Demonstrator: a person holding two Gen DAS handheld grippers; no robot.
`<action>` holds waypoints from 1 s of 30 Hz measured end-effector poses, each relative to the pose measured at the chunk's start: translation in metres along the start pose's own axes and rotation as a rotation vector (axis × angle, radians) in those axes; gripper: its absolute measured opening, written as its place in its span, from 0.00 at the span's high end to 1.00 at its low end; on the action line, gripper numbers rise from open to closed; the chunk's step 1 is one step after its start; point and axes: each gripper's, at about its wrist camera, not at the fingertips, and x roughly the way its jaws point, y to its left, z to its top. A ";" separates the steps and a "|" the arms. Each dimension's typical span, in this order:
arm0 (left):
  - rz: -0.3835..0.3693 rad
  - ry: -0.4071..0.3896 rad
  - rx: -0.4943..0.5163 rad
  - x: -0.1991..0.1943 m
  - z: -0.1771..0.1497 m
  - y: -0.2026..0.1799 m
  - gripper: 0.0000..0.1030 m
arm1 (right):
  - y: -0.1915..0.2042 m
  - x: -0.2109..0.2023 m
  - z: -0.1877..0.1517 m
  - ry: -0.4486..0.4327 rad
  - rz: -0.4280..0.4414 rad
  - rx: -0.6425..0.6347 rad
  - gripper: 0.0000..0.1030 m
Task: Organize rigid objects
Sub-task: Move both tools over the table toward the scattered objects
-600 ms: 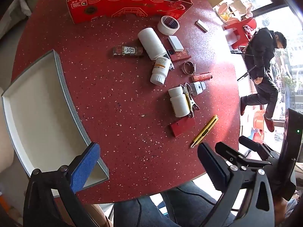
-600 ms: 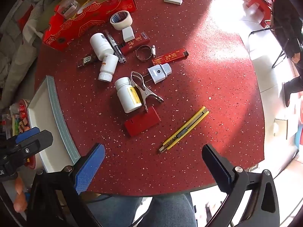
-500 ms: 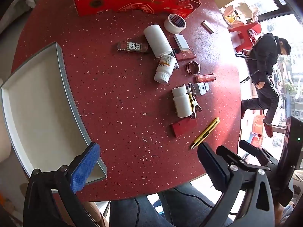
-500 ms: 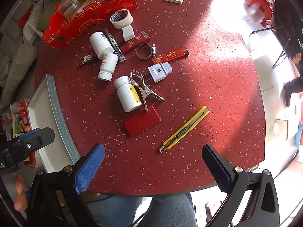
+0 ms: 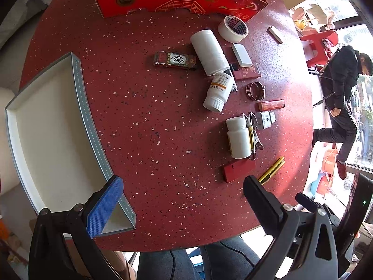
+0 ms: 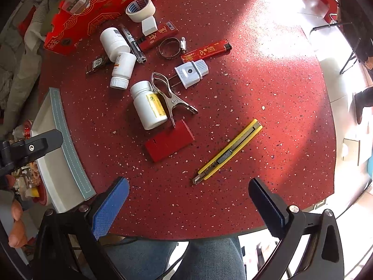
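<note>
Both claws hang above the near edge of the round speckled red table [image 6: 268, 74], empty; the left gripper [image 5: 181, 200] has its jaws spread wide, and so does the right gripper [image 6: 188, 200].

Only the left wrist view shows the inside of the shallow white tray with grey stitched rim [image 5: 46, 135], just left of its blue pad, and a man in black [image 5: 342, 98] far right beyond the table; the right wrist view alone shows the whole yellow utility knife [image 6: 227, 151], which the left claw's dark finger partly hides.

The knife lies flat just ahead of the right claw, between its fingers; its long axis runs diagonally, blade end toward the claw, tail up-right.

A flat red box [image 6: 169, 141] sits ahead-left, touching the white pill bottle [image 6: 148, 106] and steel spring clamp [image 6: 167, 98].
</note>
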 end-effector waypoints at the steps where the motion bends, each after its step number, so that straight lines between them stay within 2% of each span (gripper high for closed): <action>1: 0.008 -0.003 -0.007 0.002 0.002 0.000 0.00 | -0.001 0.001 0.000 0.002 0.002 0.003 0.00; 6: 0.063 -0.004 -0.009 0.010 0.016 0.002 0.00 | -0.013 0.010 0.004 0.029 0.033 0.032 0.00; 9: 0.061 -0.017 -0.004 0.016 0.029 0.004 0.00 | -0.020 0.016 0.010 0.036 0.047 0.044 0.00; 12: 0.090 -0.033 -0.003 0.019 0.039 0.007 0.00 | -0.023 0.021 0.017 0.049 0.007 0.057 0.00; 16: 0.114 -0.056 0.004 0.028 0.057 0.007 0.00 | -0.024 0.025 0.032 0.039 0.013 0.048 0.00; 24: 0.185 -0.088 0.035 0.060 0.116 0.005 0.00 | -0.022 0.030 0.054 0.011 0.045 0.021 0.00; 30: 0.217 -0.097 0.080 0.069 0.135 0.000 0.00 | -0.022 0.035 0.061 0.018 0.065 0.033 0.00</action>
